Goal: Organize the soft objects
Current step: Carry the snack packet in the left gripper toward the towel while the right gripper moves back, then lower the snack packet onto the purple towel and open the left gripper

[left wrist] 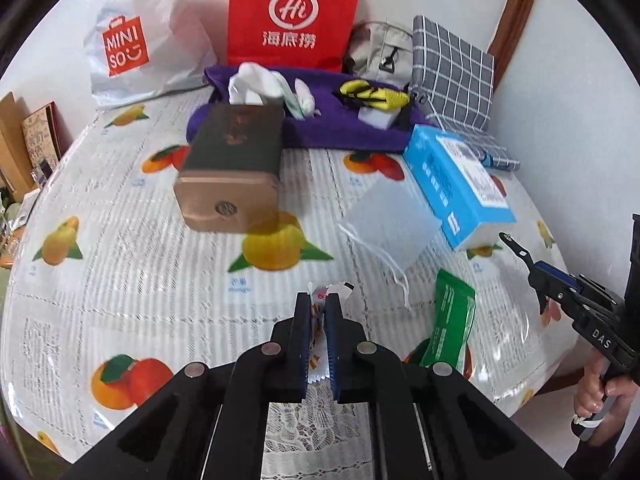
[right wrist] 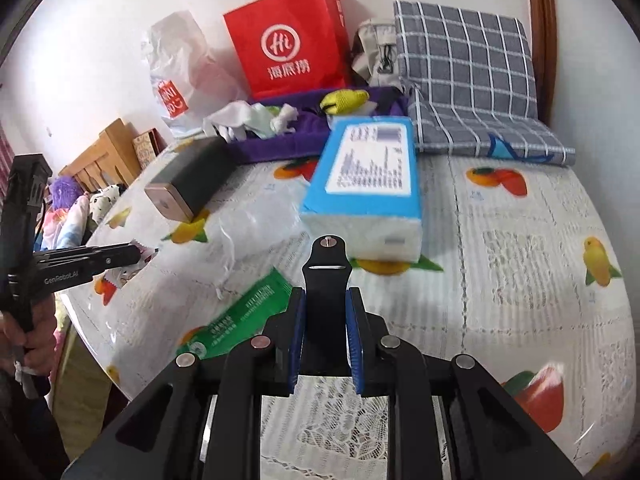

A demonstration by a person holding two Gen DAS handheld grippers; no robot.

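My left gripper (left wrist: pixel 318 300) is shut on a small white and orange wrapper (left wrist: pixel 334 289), lifted a little off the fruit-print tablecloth (left wrist: pixel 160 272). In the right wrist view that same gripper (right wrist: pixel 136 254) shows at the left edge with the wrapper (right wrist: pixel 120 276) hanging from it. My right gripper (right wrist: pixel 326 294) is shut on a black strap (right wrist: pixel 326 272) that sticks out past its fingertips. Soft things lie at the back: a purple towel (left wrist: pixel 344 132) with white cloths (left wrist: pixel 256 84) and a yellow-black glove (left wrist: pixel 372 94) on it, beside a grey checked cushion (left wrist: pixel 452 68).
A dark tissue box (left wrist: pixel 228 168), a blue tissue pack (left wrist: pixel 460 180), a clear plastic pouch (left wrist: pixel 388 224) and a green packet (left wrist: pixel 452 320) lie on the table. A red paper bag (left wrist: pixel 292 16), a white shop bag (left wrist: pixel 132 40) and a beige bag (left wrist: pixel 380 48) stand against the wall.
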